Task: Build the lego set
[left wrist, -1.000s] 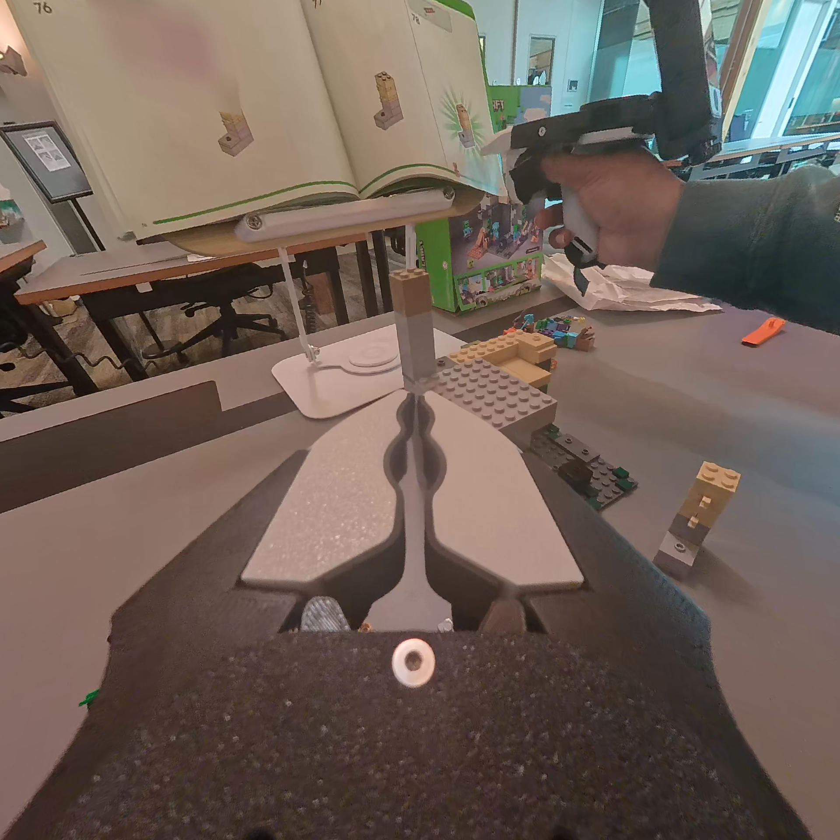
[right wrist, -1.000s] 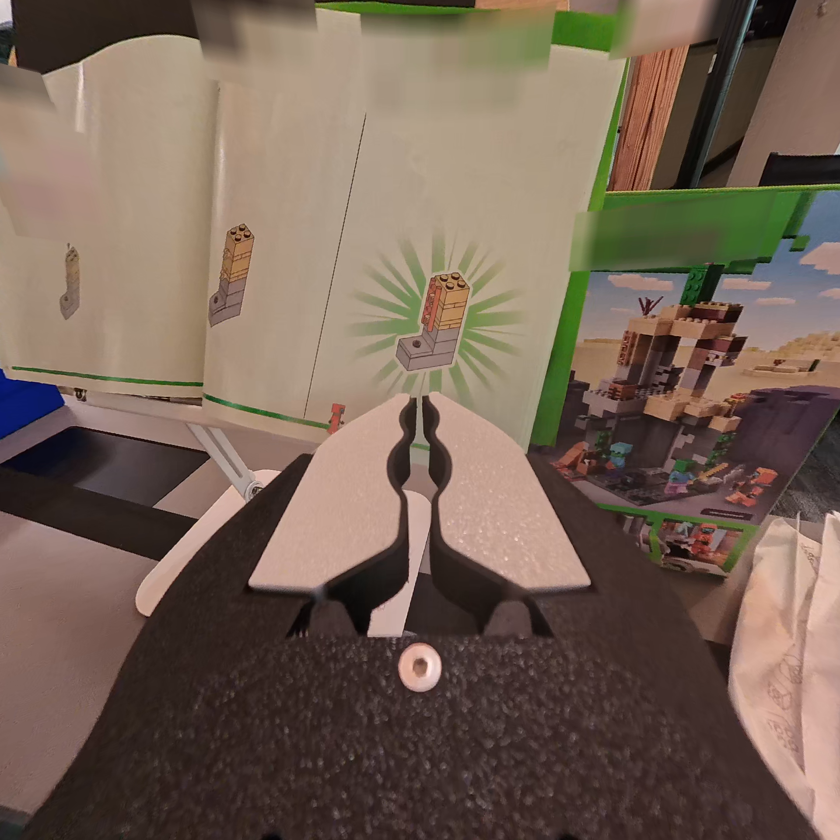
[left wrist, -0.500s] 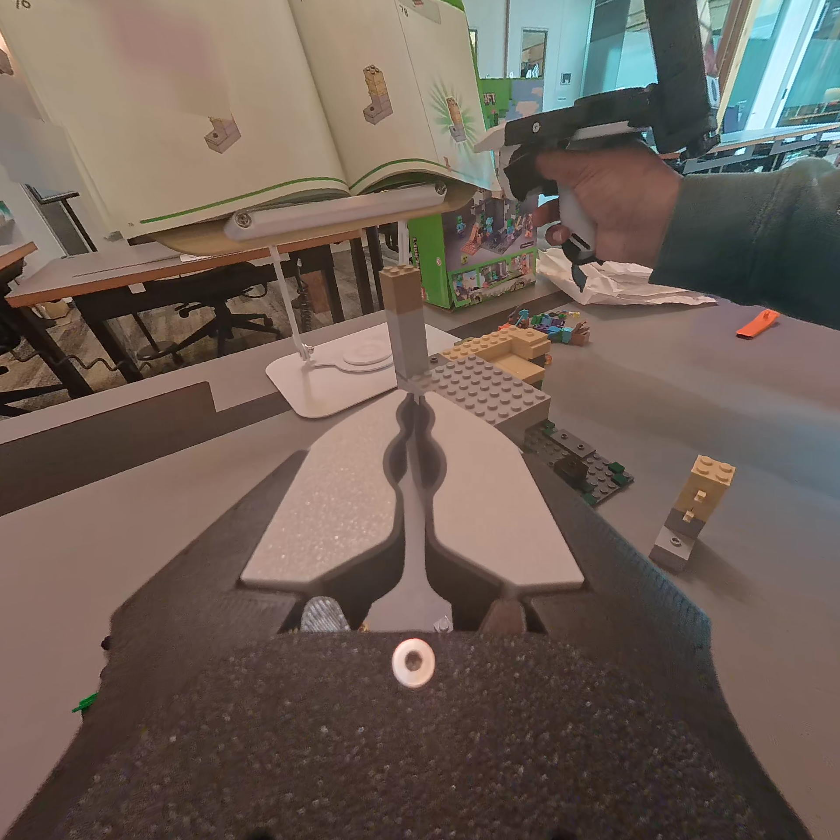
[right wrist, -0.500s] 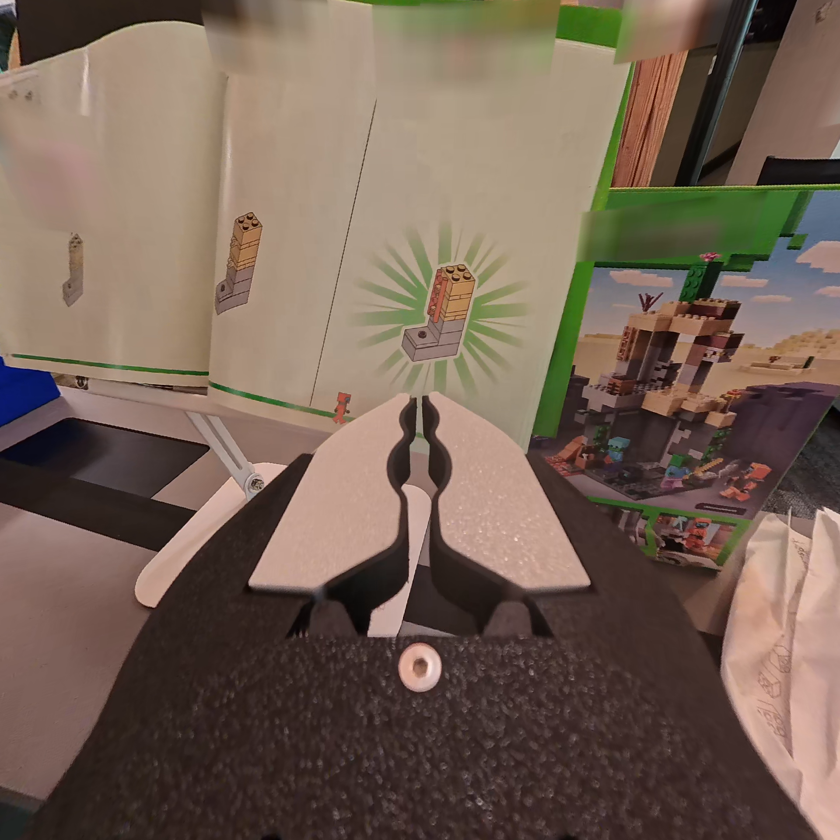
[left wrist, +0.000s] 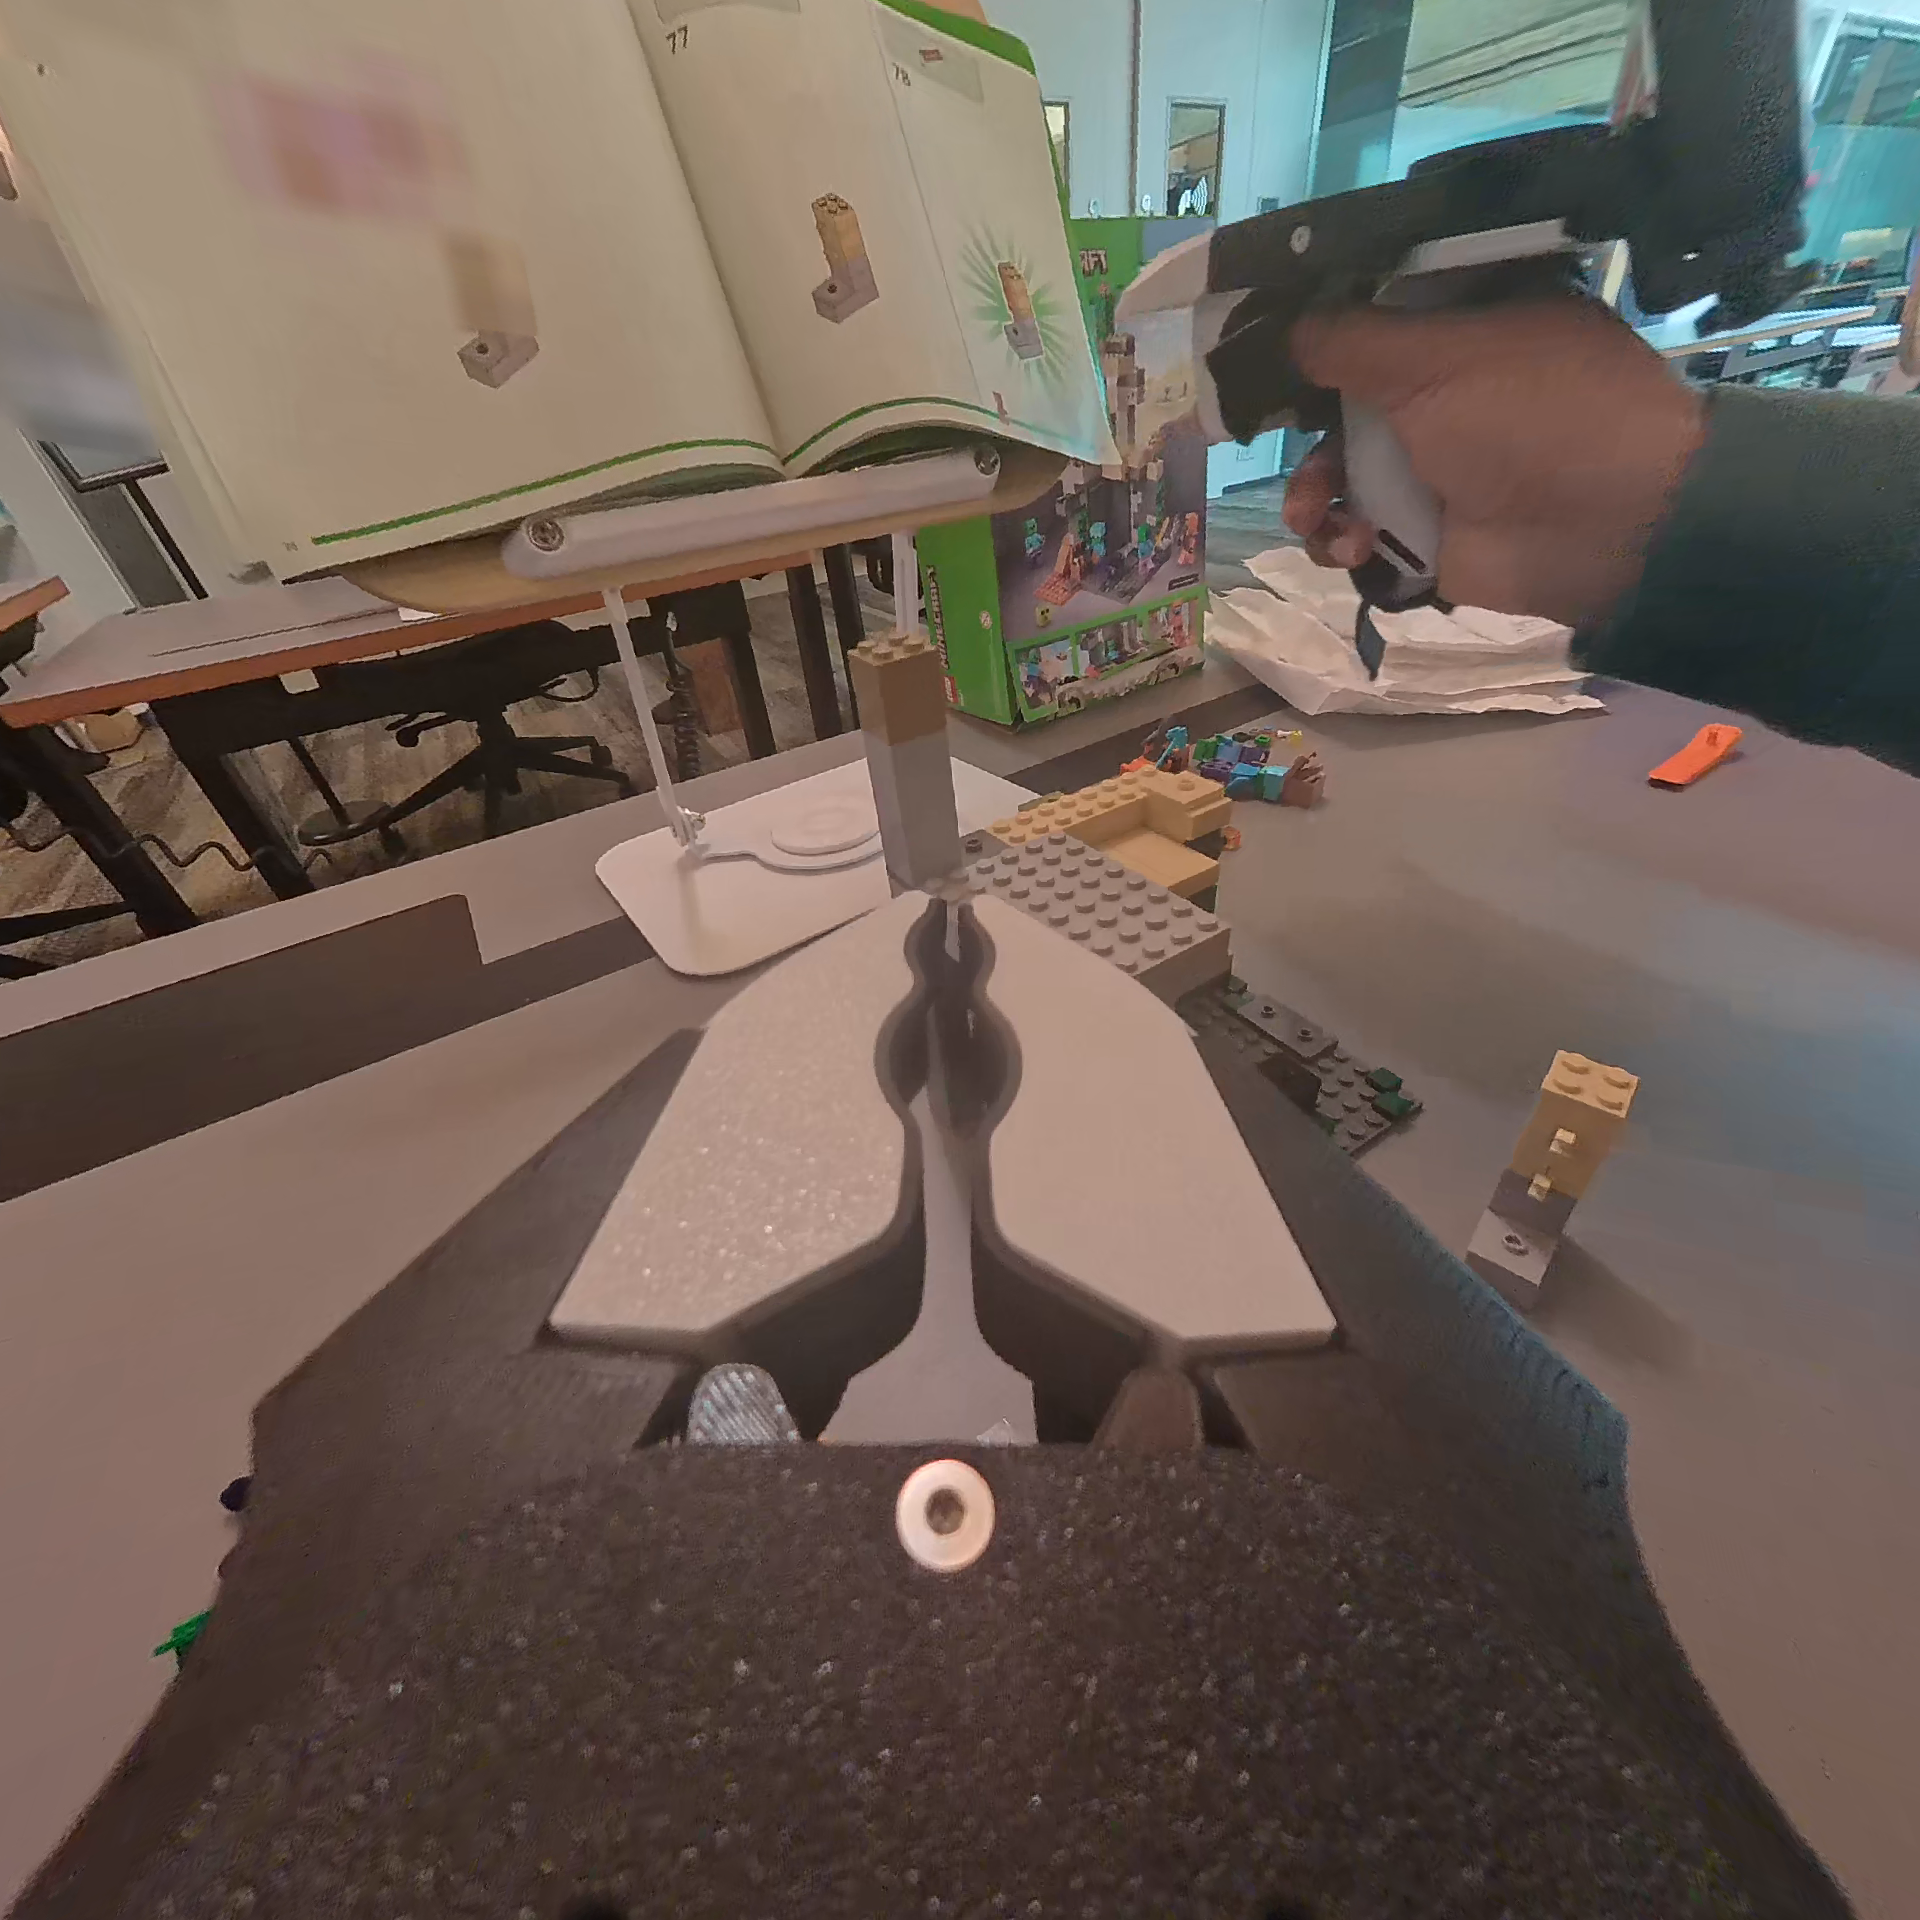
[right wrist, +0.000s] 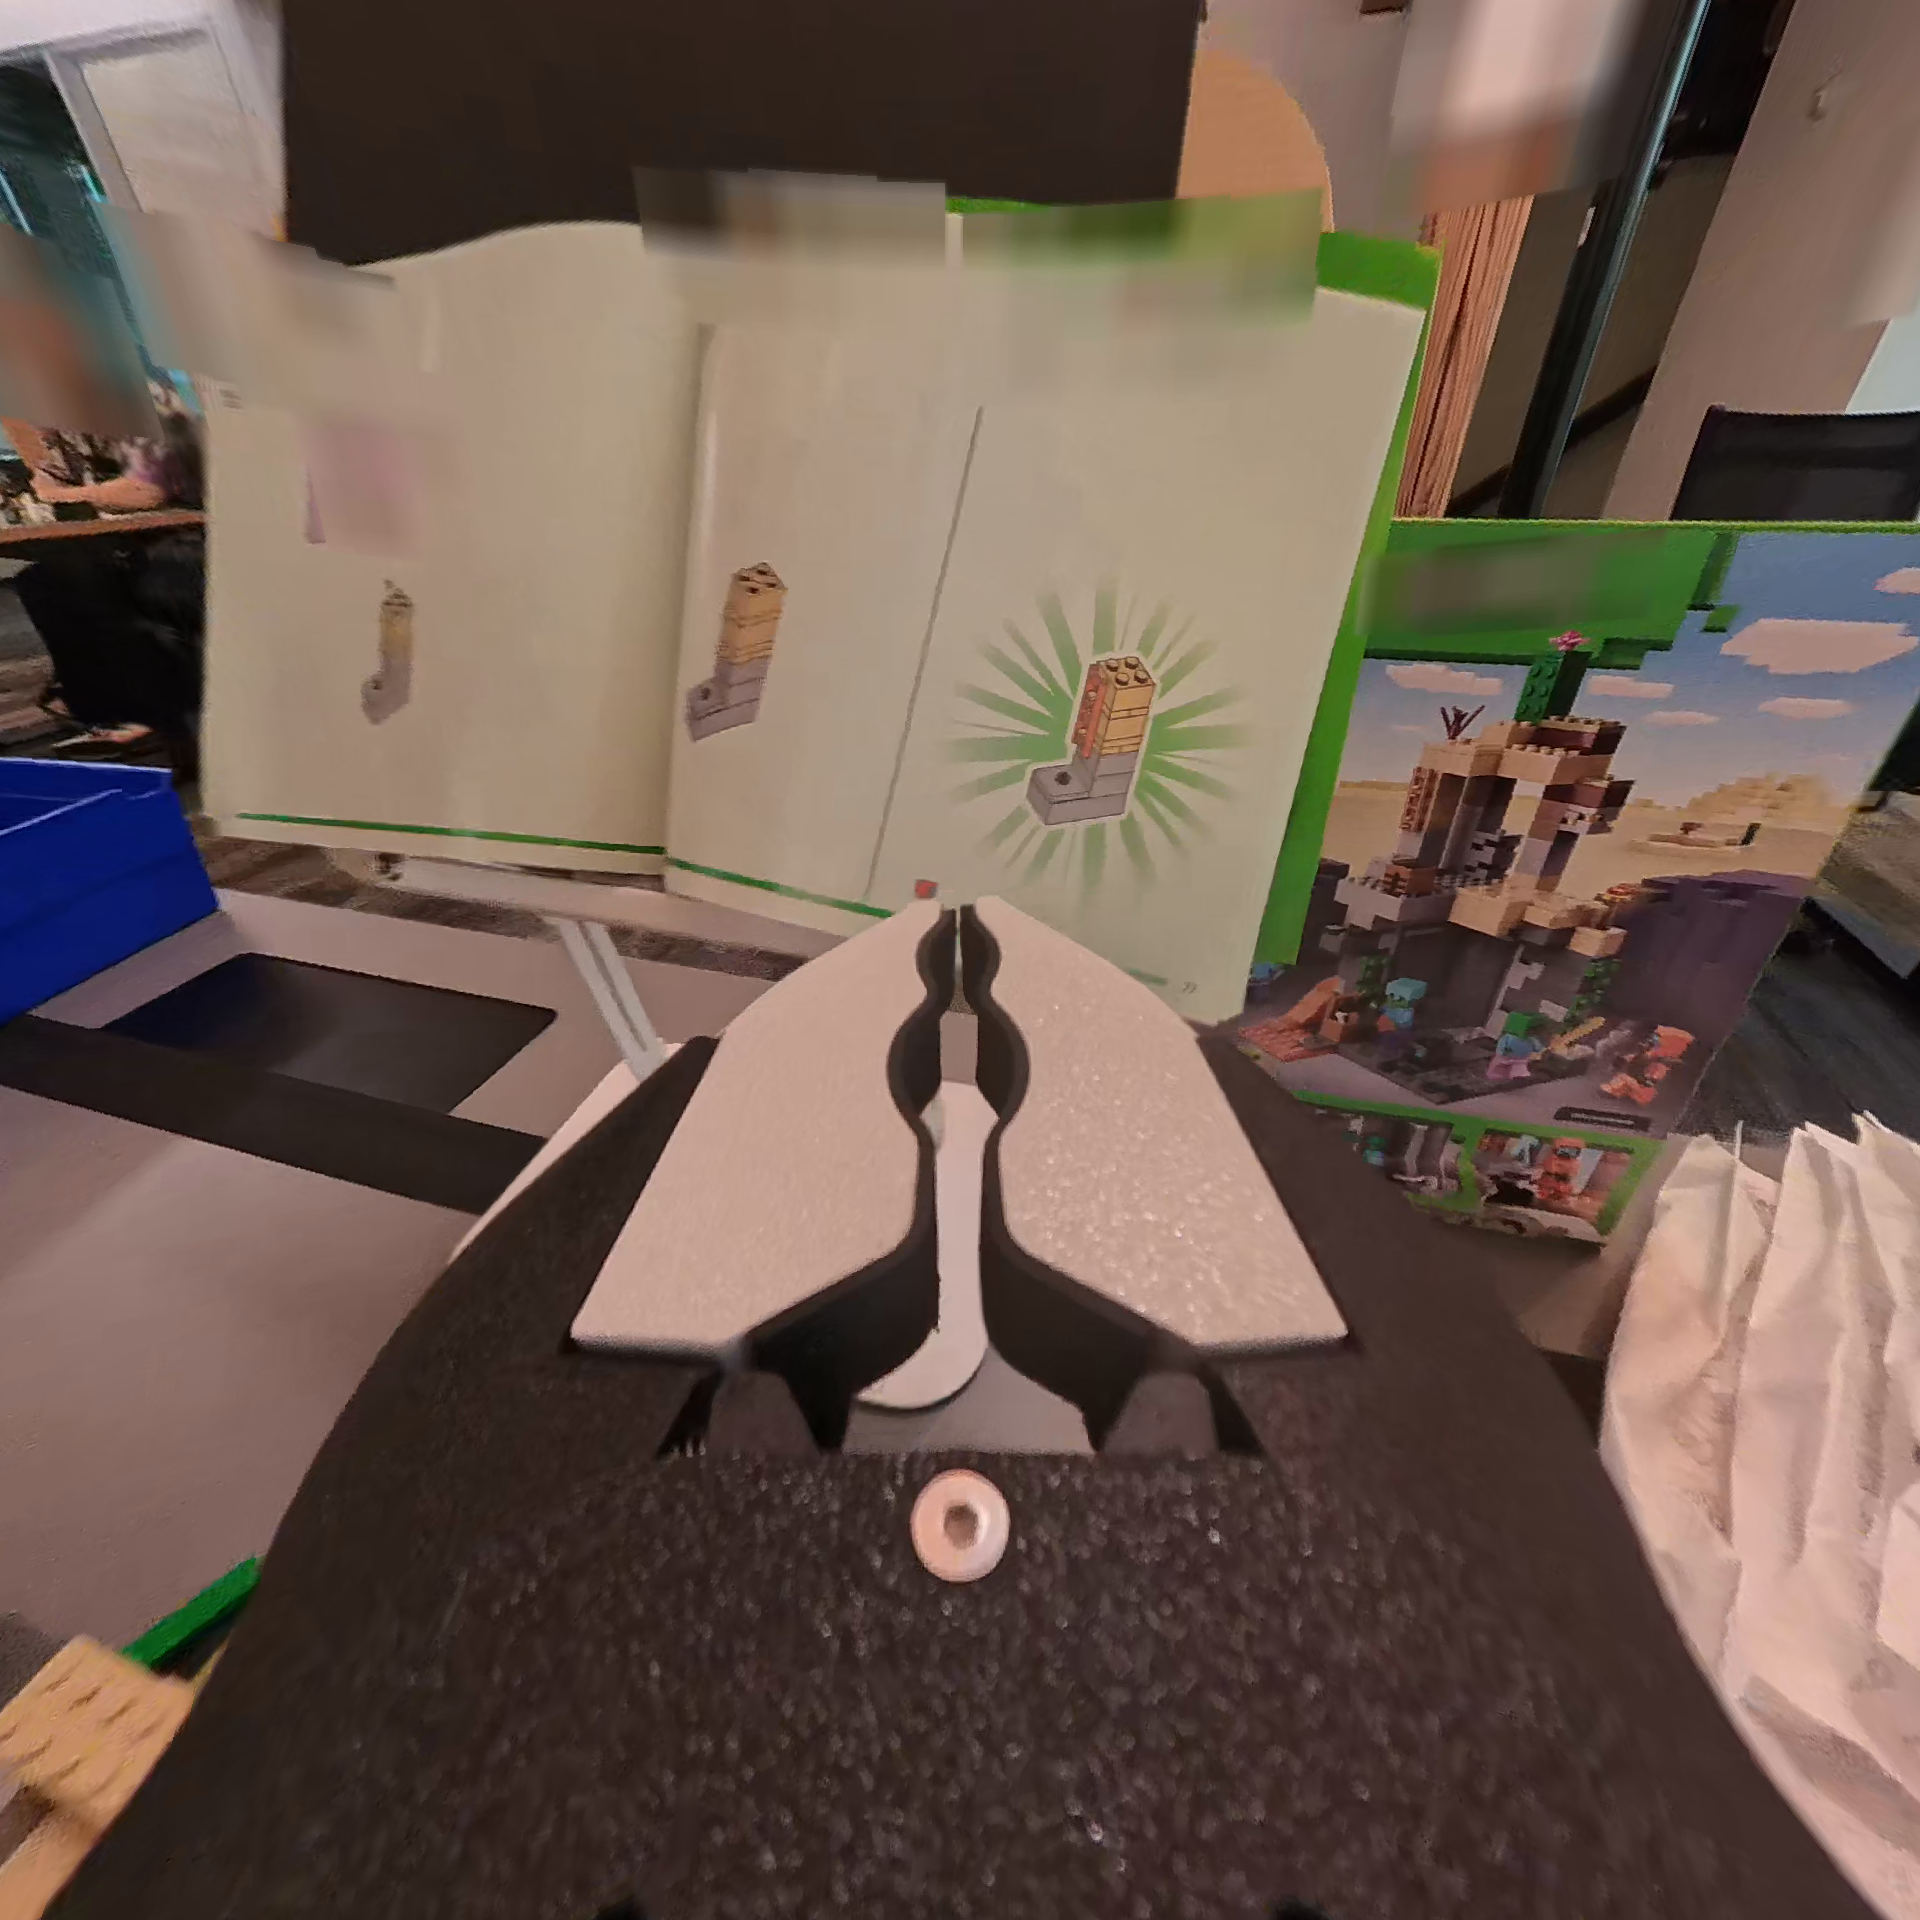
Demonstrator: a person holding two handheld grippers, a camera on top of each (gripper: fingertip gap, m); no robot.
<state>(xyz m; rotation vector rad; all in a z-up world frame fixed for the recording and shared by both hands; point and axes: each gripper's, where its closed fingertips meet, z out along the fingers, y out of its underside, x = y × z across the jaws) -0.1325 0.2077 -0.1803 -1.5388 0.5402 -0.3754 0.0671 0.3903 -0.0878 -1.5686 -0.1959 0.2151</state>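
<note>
My left gripper (left wrist: 945, 899) is shut on the thin grey base plate of a small brick column (left wrist: 906, 769), grey below and tan on top, and holds it upright above the grey table (left wrist: 1558, 935). My right gripper (right wrist: 956, 912) is shut, with its tips in front of the lower edge of an open instruction booklet (right wrist: 831, 582) on a white stand. In the left wrist view a hand (left wrist: 1486, 457) holds the right gripper (left wrist: 1143, 296) high at the right, next to the booklet (left wrist: 468, 291).
On the table there are a grey studded plate build (left wrist: 1101, 914) with tan bricks (left wrist: 1143, 810), a dark plate (left wrist: 1309, 1070), a second tan and grey column (left wrist: 1558, 1174), loose coloured pieces (left wrist: 1247, 753), an orange tool (left wrist: 1694, 753), white paper bags (right wrist: 1787, 1455), a green box (right wrist: 1558, 883) and a blue bin (right wrist: 83, 862).
My right gripper has drawn back from the booklet, so more of the page shows. My left gripper has shifted a little, still holding the column. The right jaws have closed slightly more.
</note>
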